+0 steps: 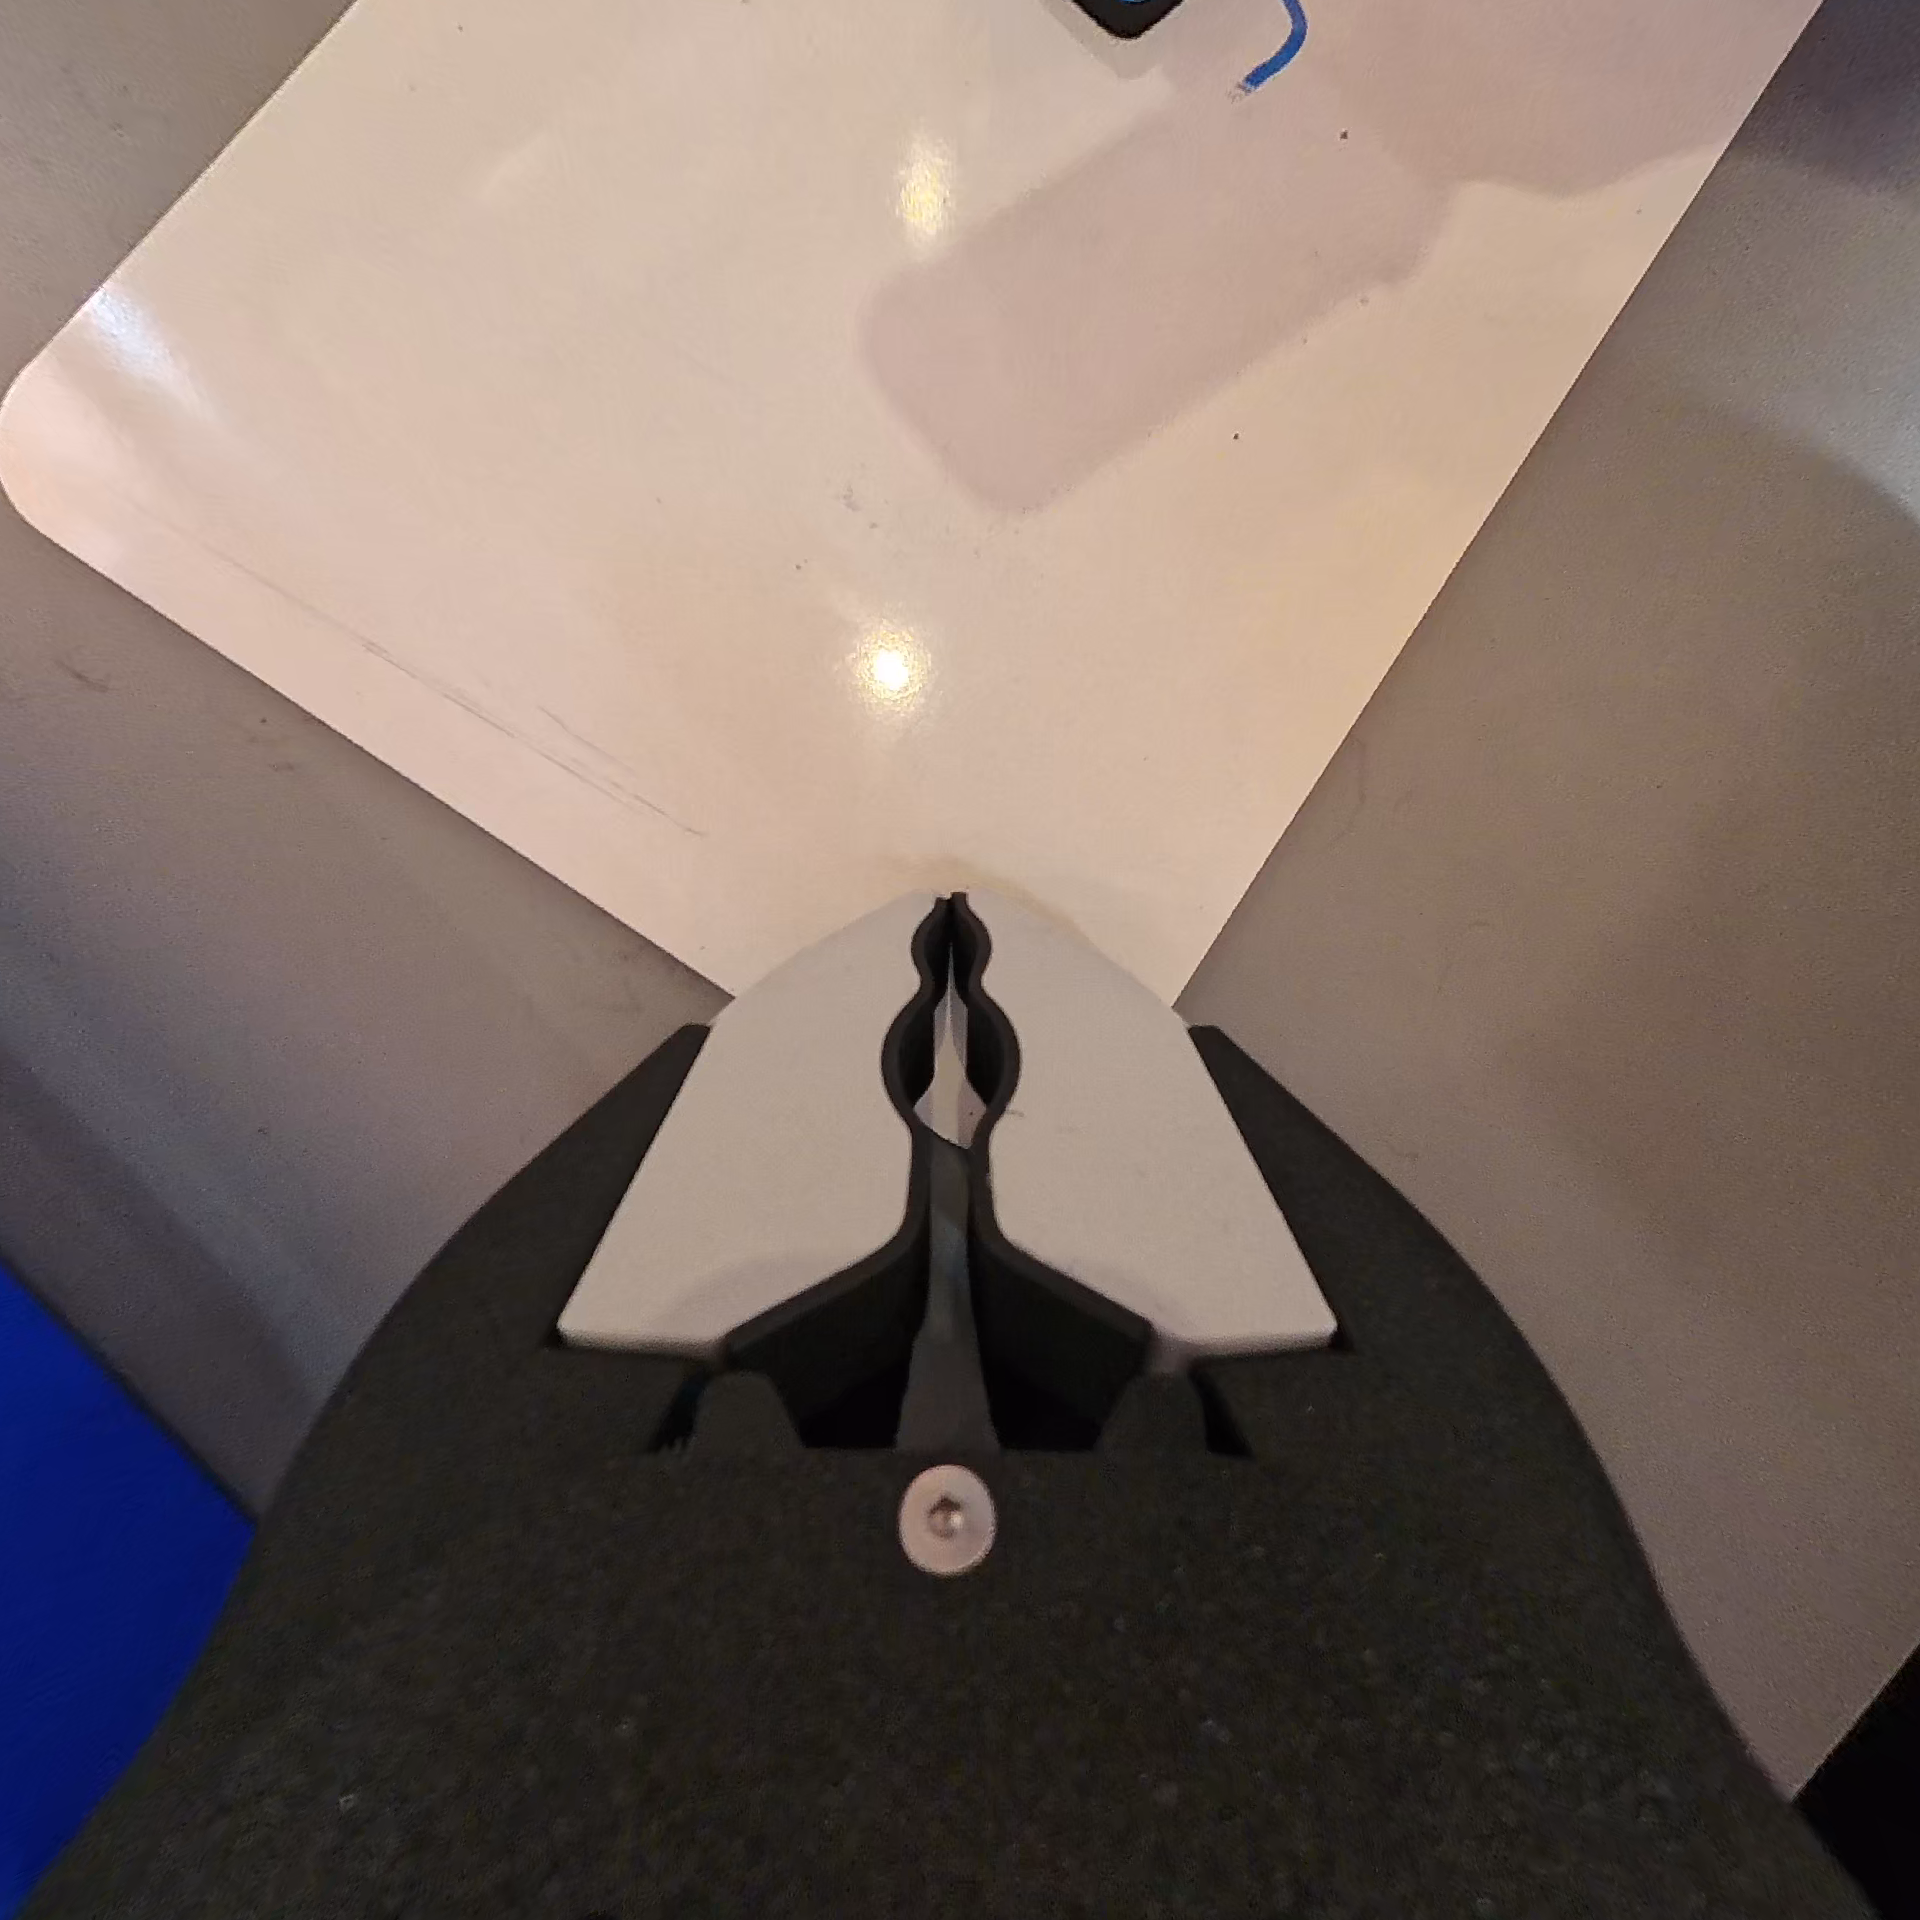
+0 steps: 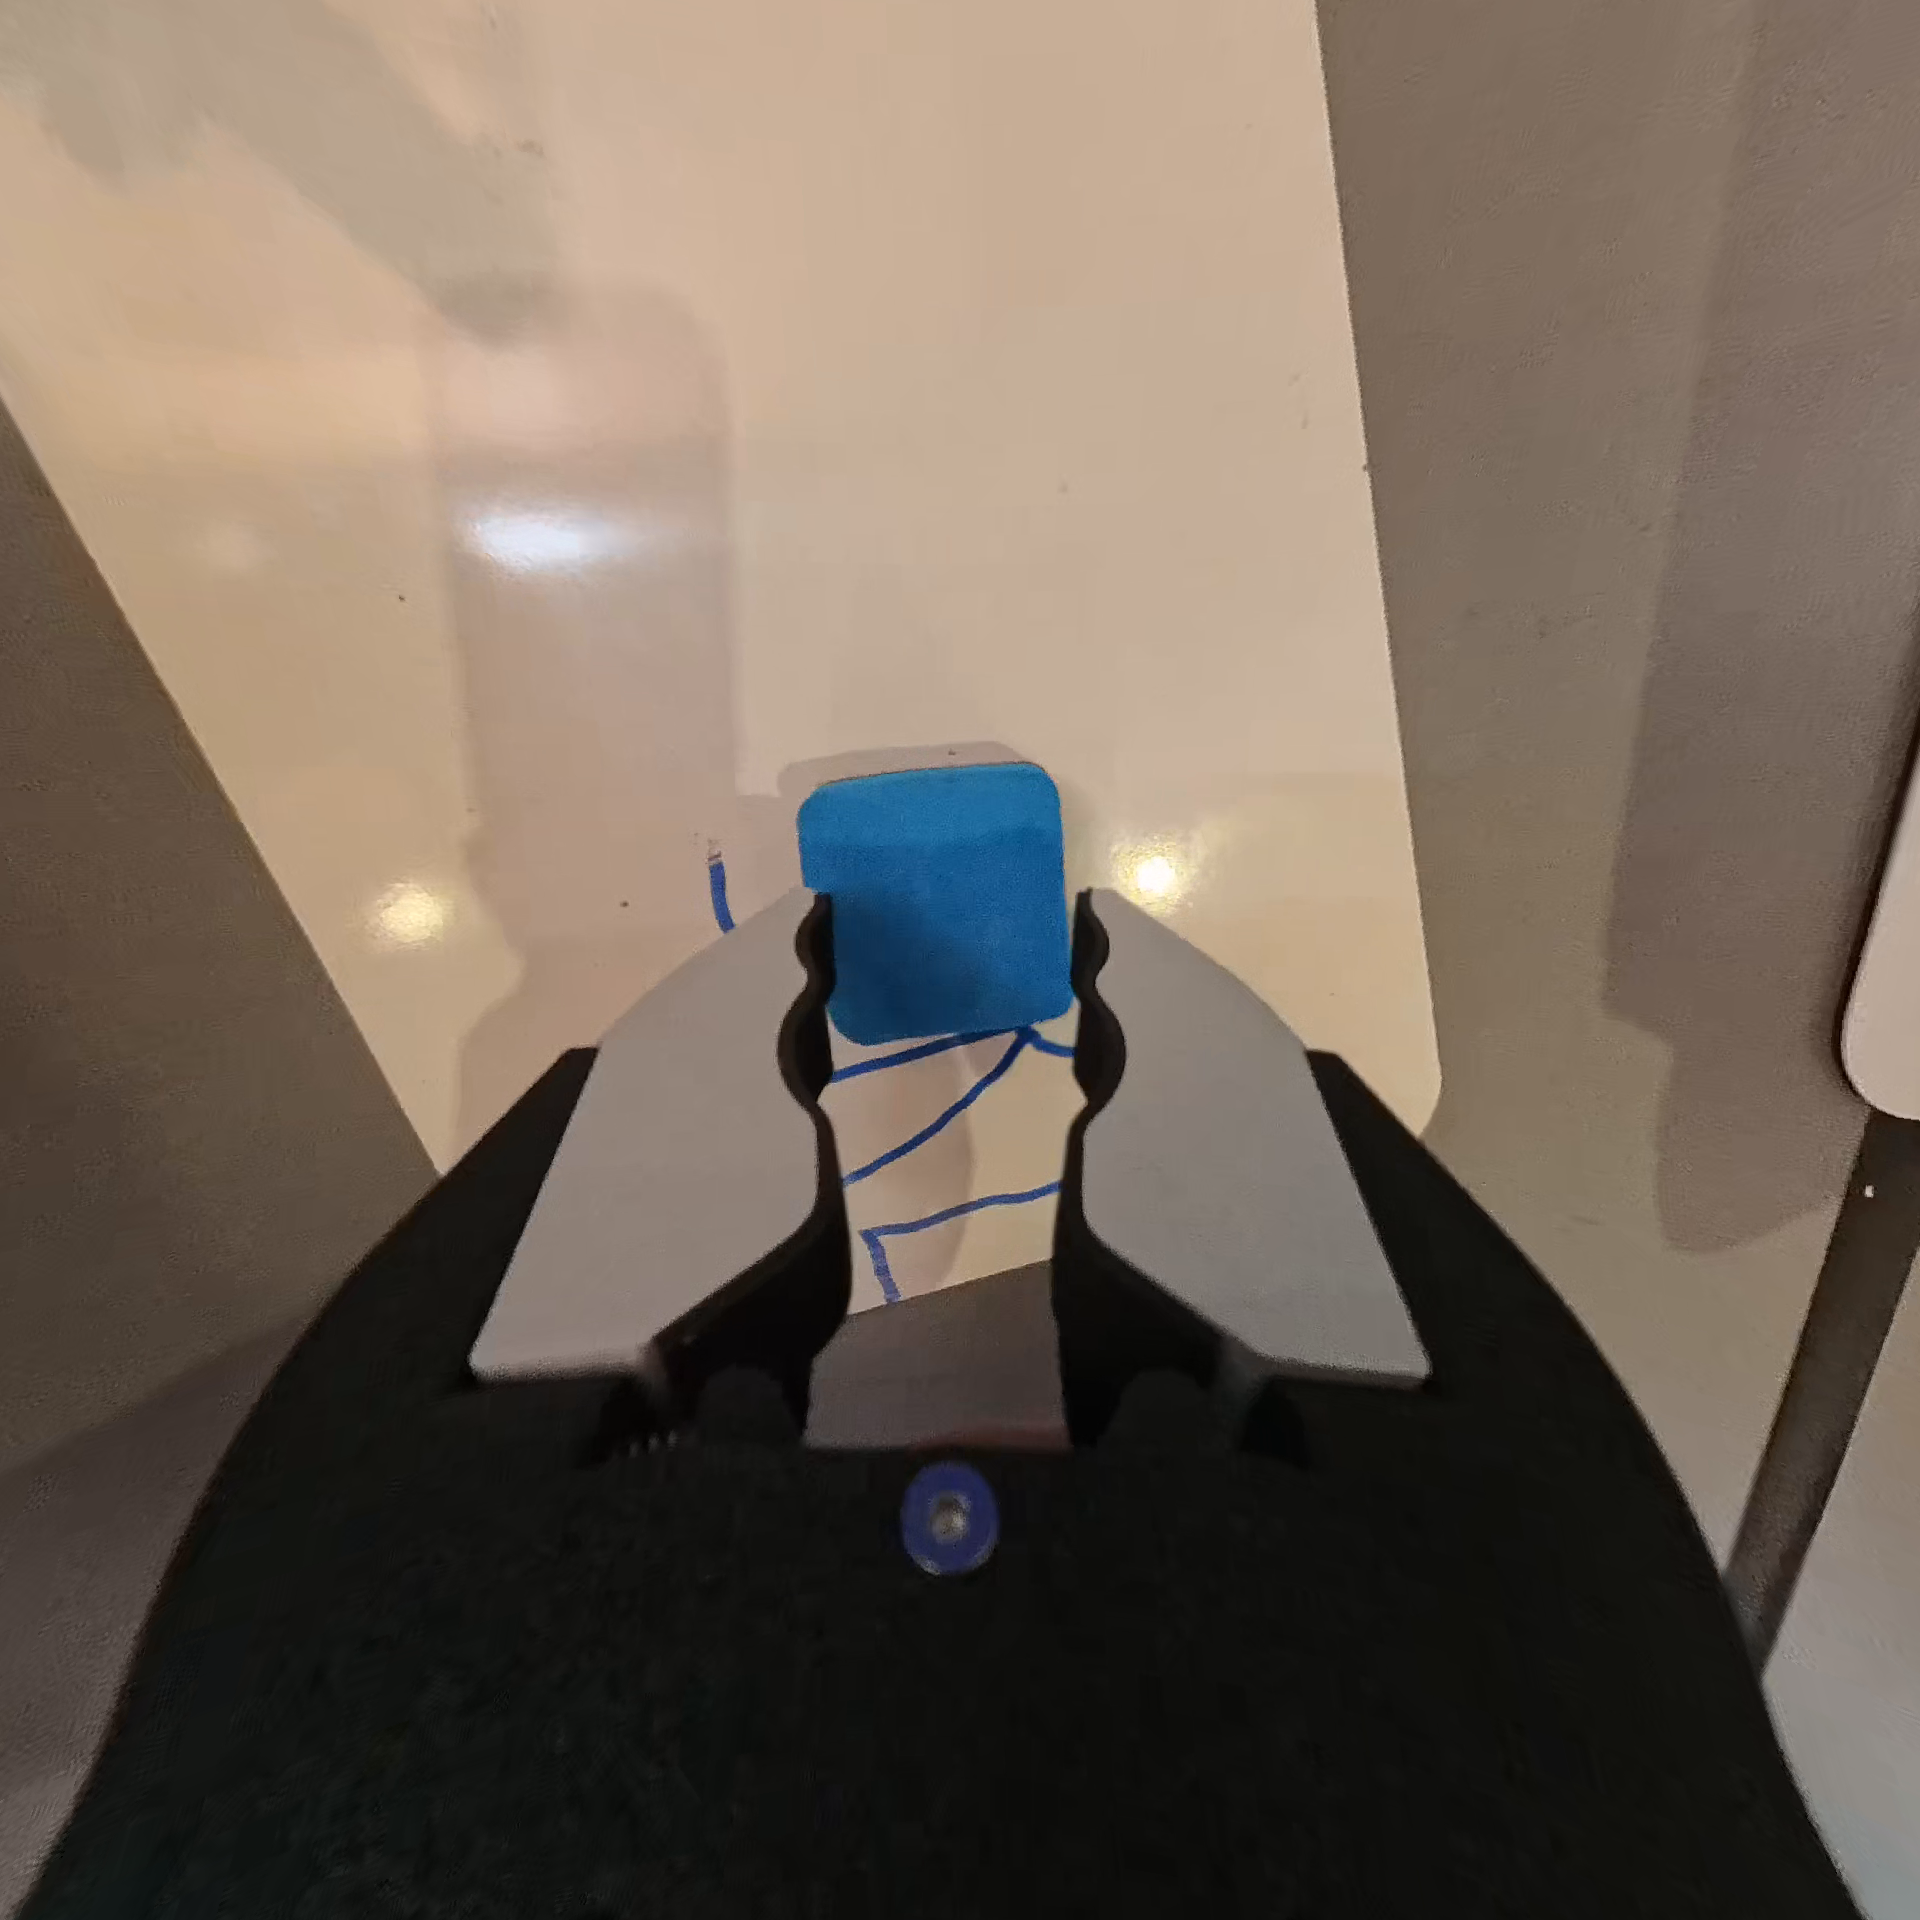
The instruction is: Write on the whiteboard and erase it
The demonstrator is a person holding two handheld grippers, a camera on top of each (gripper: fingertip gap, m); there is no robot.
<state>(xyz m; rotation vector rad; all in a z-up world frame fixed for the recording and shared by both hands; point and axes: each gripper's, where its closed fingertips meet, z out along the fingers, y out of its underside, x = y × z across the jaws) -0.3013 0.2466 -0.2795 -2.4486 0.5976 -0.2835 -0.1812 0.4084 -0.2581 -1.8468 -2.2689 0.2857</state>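
Grey tabletop (image 1: 312,987) all round, with a glossy whiteboard (image 1: 623,416) lying flat on it and catching a couple of lamp glints. The left gripper (image 1: 953,899) has its jaws pressed together right at the board's near corner, and the thin corner edge seems pinched between them. The right gripper (image 2: 948,935) is part open, clamped on a small blue square eraser (image 2: 935,899) sitting on the board just ahead of its tips. Blue marker lines (image 2: 935,1143) run between and behind the fingers, more squiggle than readable writing.
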